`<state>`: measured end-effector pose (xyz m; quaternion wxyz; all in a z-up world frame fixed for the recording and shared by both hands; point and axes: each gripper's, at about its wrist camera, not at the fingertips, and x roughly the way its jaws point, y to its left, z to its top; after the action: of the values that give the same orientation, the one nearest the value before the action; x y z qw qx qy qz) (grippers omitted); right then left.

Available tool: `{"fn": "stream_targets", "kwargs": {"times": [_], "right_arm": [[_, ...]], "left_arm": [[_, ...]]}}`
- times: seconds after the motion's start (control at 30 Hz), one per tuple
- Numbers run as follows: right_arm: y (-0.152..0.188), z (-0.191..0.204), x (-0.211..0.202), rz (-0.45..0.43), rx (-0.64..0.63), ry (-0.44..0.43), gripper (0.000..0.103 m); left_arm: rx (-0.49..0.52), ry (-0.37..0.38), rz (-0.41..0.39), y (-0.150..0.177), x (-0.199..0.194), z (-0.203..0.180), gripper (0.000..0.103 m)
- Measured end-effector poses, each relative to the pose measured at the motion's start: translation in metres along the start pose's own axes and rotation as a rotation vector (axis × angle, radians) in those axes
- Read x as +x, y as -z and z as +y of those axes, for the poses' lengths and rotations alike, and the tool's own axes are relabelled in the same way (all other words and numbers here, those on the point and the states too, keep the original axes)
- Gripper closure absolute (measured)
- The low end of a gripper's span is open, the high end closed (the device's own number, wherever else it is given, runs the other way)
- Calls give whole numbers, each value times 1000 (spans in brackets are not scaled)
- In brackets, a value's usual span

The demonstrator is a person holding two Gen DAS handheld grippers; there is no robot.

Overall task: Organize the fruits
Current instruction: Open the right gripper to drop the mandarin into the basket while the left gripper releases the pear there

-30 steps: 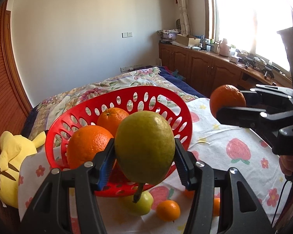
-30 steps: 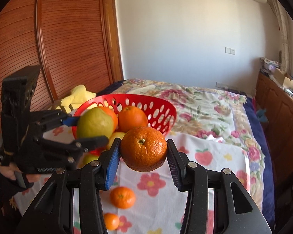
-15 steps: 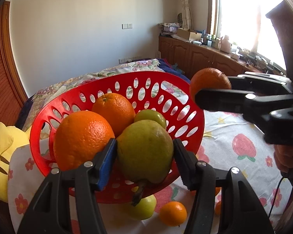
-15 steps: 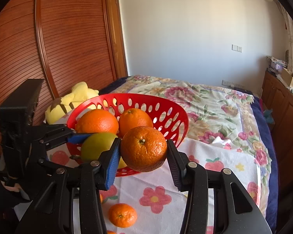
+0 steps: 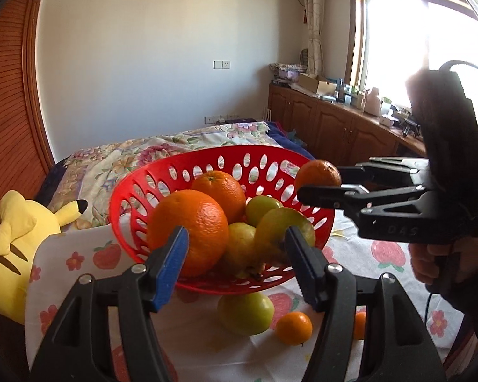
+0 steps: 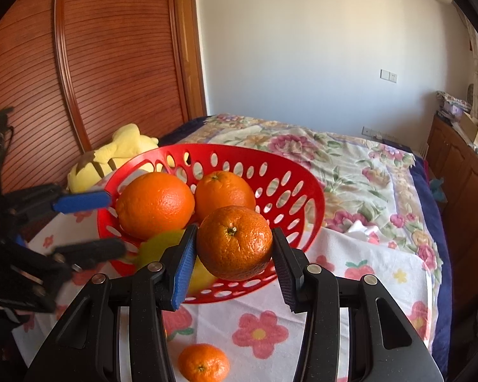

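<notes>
Room: A sunlit bedroom with a ribbed wooden wardrobe (image 6: 79, 73) along one wall, low cabinets (image 5: 344, 127) under the window and a bare white wall behind.
Bed: A floral quilt (image 6: 350, 172) covers the far part; nearer lies a white cloth (image 6: 382, 264) printed with strawberries and flowers, the working surface for the sorting.
Plush toy: A yellow plush toy (image 5: 19, 248) lies at the cloth's edge, just beside the basket.
Basket: The red slotted basket (image 5: 226, 156) sits on the cloth and already holds two large oranges (image 6: 154, 205) and several green fruits.
Right gripper: The right gripper (image 6: 234, 256), held by a person's hand, is clamped on a mandarin-like orange (image 6: 234, 242), carried in the air at the basket's near rim and not yet set down.
Left gripper: The left gripper (image 5: 235, 254) has its jaws opening at the basket's edge; a green pear-like fruit (image 5: 283, 226) lies in the basket between the fingers, and the pads look clear of it.
Loose fruit: A green apple-like fruit (image 5: 245, 313) and a small mandarin (image 5: 293, 328) remain on the cloth in front of the basket, with part of another orange fruit beside them.
Progress: By the look of it the job is well past halfway, with most fruit in the basket, one orange about to go in and about three pieces left to collect.
</notes>
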<state>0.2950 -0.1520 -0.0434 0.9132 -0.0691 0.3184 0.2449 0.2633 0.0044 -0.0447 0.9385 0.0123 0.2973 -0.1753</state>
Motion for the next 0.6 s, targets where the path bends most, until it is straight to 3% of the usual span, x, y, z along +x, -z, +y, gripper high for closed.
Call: {"fn": "stream_targets", "kwargs": {"times": [0.6], "right_arm": [[-15,-17,42,57,4,88,56]], "left_arm": [[-16,-30,-33,9,-26,16,39]]}}
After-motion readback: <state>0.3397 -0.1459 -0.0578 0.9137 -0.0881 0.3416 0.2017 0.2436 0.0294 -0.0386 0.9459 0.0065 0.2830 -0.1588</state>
